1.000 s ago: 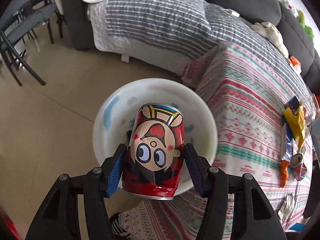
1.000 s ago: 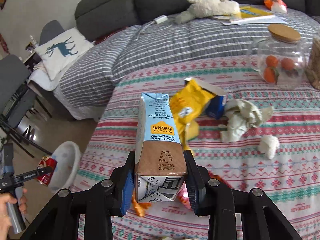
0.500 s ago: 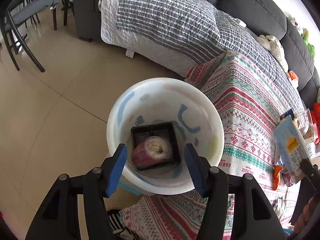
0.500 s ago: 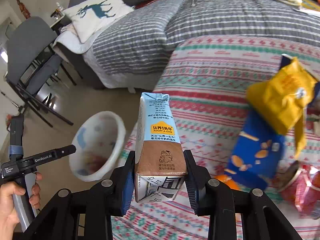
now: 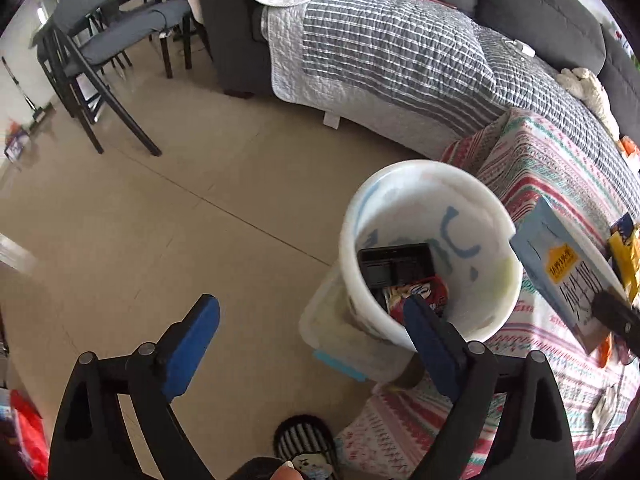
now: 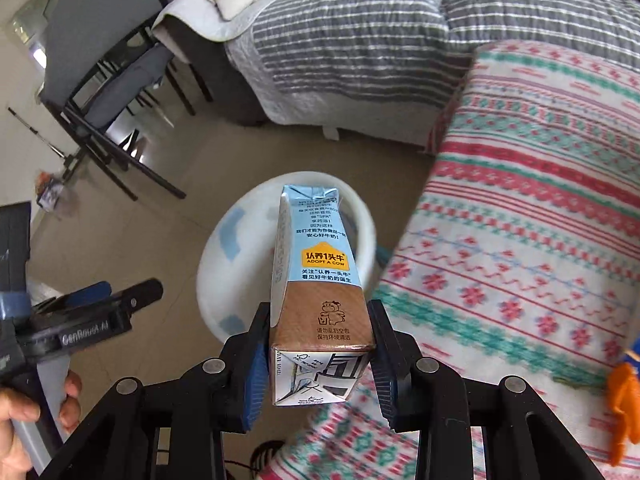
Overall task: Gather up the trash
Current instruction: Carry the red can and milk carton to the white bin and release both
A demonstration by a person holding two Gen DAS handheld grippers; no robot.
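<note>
A white trash bin (image 5: 432, 184) stands on the floor beside the table; it holds a black tray (image 5: 394, 268) and a red cartoon can (image 5: 424, 294). My left gripper (image 5: 308, 316) is open and empty, left of the bin and just above its near rim. My right gripper (image 6: 318, 354) is shut on a blue and brown milk carton (image 6: 316, 264) and holds it over the bin (image 6: 224, 252). The carton (image 5: 560, 276) also shows at the right of the left wrist view, past the bin's far rim. The left gripper (image 6: 92, 304) shows at the left of the right wrist view.
The table with a patterned cloth (image 6: 540, 200) lies right of the bin, with yellow and orange wrappers (image 5: 624, 248) on it. A sofa with a striped grey quilt (image 5: 400, 48) is behind. Black chairs (image 5: 96, 64) stand at the far left. Beige floor (image 5: 160, 208) surrounds the bin.
My left gripper let the red can fall into the bin, opened wider and moved off to the left. My right gripper carried the carton from the table to above the bin.
</note>
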